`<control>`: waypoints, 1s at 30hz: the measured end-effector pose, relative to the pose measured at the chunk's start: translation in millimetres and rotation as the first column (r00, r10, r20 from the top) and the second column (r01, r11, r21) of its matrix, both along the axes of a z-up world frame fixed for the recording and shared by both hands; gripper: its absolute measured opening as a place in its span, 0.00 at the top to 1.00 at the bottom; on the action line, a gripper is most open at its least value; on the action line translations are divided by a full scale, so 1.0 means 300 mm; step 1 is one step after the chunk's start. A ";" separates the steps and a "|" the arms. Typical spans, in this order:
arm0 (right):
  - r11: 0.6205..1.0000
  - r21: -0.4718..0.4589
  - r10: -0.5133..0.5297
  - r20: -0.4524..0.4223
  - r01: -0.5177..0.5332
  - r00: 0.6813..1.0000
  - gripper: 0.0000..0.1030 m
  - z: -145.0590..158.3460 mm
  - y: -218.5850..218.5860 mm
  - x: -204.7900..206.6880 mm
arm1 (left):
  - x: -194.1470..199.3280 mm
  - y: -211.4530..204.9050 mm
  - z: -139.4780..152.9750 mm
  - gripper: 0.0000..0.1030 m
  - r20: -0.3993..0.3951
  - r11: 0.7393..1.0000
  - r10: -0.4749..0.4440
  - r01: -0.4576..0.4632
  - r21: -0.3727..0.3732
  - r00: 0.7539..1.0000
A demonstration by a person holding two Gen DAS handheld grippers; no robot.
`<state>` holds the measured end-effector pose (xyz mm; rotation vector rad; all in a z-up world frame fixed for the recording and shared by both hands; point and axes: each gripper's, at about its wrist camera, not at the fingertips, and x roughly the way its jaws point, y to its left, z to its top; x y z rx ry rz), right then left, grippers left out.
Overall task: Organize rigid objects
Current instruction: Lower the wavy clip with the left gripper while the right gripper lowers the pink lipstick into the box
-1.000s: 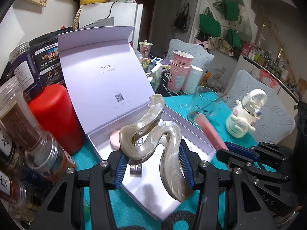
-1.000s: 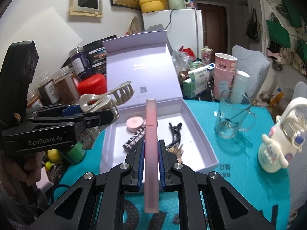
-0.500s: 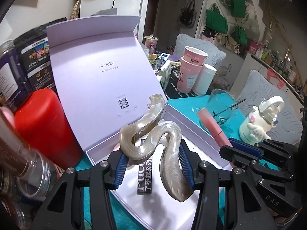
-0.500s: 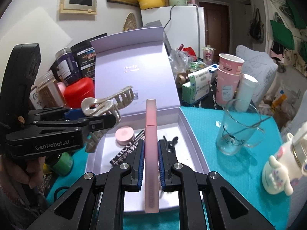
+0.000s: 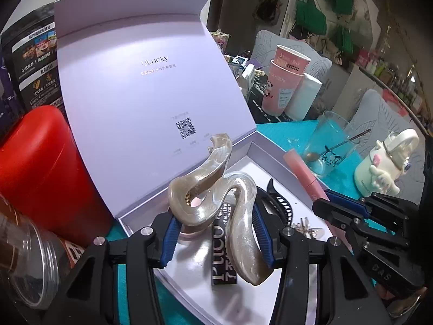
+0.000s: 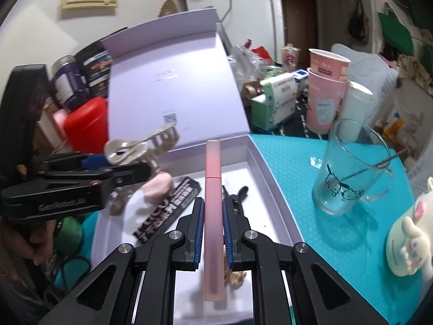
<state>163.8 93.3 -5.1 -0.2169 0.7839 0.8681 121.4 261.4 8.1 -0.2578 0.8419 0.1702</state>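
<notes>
My left gripper point(image 5: 213, 237) is shut on a pearly beige hair claw clip point(image 5: 216, 203) and holds it above the open lilac box point(image 5: 270, 154); clip and gripper also show in the right wrist view point(image 6: 140, 149). My right gripper point(image 6: 212, 230) is shut on a long pink tube point(image 6: 213, 203), held over the box's tray point(image 6: 273, 211); the tube shows in the left wrist view point(image 5: 303, 173). In the tray lie a black printed stick point(image 6: 167, 211), a pink round compact point(image 6: 158, 188), a black hair clip point(image 5: 281, 203) and small metal clips point(image 5: 305, 226).
The box lid point(image 5: 140, 86) stands upright behind the tray. A red canister point(image 5: 40, 168) and jars point(image 5: 29, 265) crowd the left. On the teal mat point(image 6: 311, 162) stand a glass mug with a spoon point(image 6: 349, 170), a white character bottle point(image 6: 411, 238) and pink paper cups point(image 6: 324, 92).
Both grippers have moved forward over the box, still holding the claw clip and the pink tube. The tray's contents now lie closer beneath them.
</notes>
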 end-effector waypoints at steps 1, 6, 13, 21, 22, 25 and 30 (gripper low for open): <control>1.000 -0.009 0.000 -0.003 0.000 1.000 0.87 -0.009 0.004 0.001 | 0.004 0.001 -0.005 0.52 -0.005 1.000 -0.004 0.004 0.002 1.000; 0.999 -0.031 -0.007 -0.010 0.006 1.000 0.87 -0.041 0.017 -0.002 | 0.024 0.013 -0.043 0.52 -0.037 1.000 -0.010 0.009 -0.026 0.999; 0.998 -0.061 -0.021 -0.021 0.020 1.000 0.87 -0.085 0.022 0.012 | 0.055 0.000 -0.096 0.52 -0.069 0.999 -0.031 0.029 -0.026 0.997; 0.997 -0.074 -0.028 -0.022 0.026 0.999 0.87 -0.126 0.014 0.019 | 0.078 -0.022 -0.135 0.52 -0.090 0.999 -0.036 0.039 0.027 0.995; 0.997 -0.075 -0.027 -0.019 0.026 0.999 0.87 -0.127 0.015 0.017 | 0.079 -0.024 -0.135 0.52 -0.089 0.999 -0.035 0.038 0.032 0.995; 0.997 -0.070 -0.025 -0.010 0.024 1.000 0.87 -0.130 0.015 0.014 | 0.078 -0.024 -0.136 0.52 -0.090 0.999 -0.034 0.037 0.036 0.995; 0.998 -0.062 -0.028 -0.012 0.027 1.000 0.87 -0.132 0.012 0.014 | 0.080 -0.031 -0.139 0.50 -0.104 0.998 -0.027 0.033 0.061 0.994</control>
